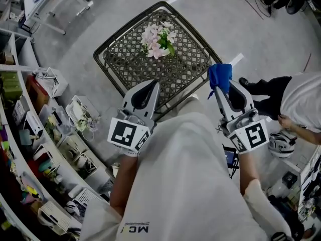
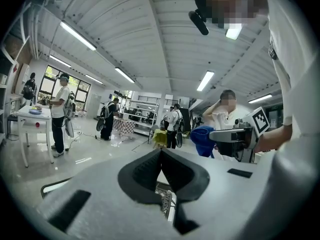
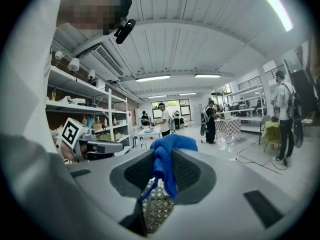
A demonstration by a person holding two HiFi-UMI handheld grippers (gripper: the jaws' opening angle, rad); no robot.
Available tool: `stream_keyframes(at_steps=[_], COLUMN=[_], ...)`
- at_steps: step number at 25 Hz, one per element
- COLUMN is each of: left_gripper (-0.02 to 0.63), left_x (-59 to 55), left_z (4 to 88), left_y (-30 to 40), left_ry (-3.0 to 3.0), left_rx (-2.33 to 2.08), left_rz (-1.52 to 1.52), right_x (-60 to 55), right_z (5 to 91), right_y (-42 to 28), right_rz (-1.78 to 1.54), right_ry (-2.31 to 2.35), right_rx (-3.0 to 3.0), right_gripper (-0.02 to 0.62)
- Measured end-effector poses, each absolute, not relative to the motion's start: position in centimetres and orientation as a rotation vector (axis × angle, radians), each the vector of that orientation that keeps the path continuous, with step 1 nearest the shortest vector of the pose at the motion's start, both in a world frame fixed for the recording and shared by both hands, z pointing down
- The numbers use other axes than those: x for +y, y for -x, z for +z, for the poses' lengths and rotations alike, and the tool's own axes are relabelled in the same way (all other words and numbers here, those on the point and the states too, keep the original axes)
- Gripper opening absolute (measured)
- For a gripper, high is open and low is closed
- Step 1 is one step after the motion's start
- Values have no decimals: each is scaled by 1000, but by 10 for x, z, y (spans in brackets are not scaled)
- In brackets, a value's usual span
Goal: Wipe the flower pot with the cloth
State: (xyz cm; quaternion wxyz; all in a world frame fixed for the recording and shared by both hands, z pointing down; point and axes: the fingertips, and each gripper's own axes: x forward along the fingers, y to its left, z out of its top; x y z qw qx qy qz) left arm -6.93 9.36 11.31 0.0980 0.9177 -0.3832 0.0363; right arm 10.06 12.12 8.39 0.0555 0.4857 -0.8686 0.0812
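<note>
A white flower pot (image 1: 162, 52) with pale pink flowers (image 1: 157, 37) stands on a dark lattice metal table (image 1: 185, 69) in the head view. My right gripper (image 1: 219, 87) is shut on a blue cloth (image 1: 219, 76), held over the table's near right edge; the right gripper view has the cloth (image 3: 166, 160) pinched between the jaws. My left gripper (image 1: 152, 86) is shut with nothing in it, over the table's near edge, below the pot. Neither gripper view shows the pot.
Curved white shelving (image 1: 37, 134) with boxes and small items runs along the left. A person in dark trousers (image 1: 273, 92) stands at the right near a helmet (image 1: 281, 144). Other people and tables (image 2: 36, 115) stand farther off in the hall.
</note>
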Motion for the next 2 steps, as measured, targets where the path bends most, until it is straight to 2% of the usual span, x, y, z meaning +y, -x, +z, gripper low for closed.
stream_keyframes(at_steps=[2], left_gripper=[21], left_x=[93], left_z=[114], left_y=[71], left_ry=[-2713], left_rx=[-1137], left_rz=[108], right_x=[120], right_z=[83], right_y=[-98], right_rz=[242], right_ry=[-1472], right_rx=[-2640], right_gripper=[114])
